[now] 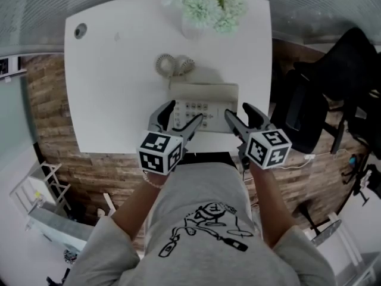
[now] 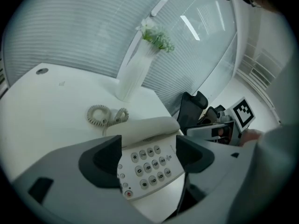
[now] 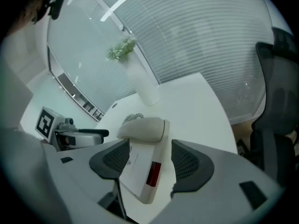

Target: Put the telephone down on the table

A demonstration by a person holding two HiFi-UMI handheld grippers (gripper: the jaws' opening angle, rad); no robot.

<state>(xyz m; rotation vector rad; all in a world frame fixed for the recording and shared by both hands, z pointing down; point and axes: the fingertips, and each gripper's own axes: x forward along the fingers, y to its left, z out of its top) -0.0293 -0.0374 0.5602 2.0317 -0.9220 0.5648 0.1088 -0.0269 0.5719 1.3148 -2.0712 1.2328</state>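
A cream push-button telephone (image 1: 205,107) lies on the white table (image 1: 113,88) close to its near edge, handset (image 1: 204,91) resting across the top and the coiled cord (image 1: 172,64) behind it. My left gripper (image 1: 181,115) hovers at the phone's left side, open, with the keypad (image 2: 149,160) showing between its dark pads, which do not touch it. My right gripper (image 1: 238,113) hovers at the phone's right side, also open. In the right gripper view the phone's side (image 3: 145,169) with a red patch sits between and beyond its pads, apart from them.
A white vase of pale green flowers (image 1: 208,5) stands at the table's far edge, behind the cord. A round cable hole (image 1: 80,30) is at the far left corner. A black office chair (image 1: 333,94) stands right of the table, a white rack (image 1: 36,189) on the wooden floor at lower left.
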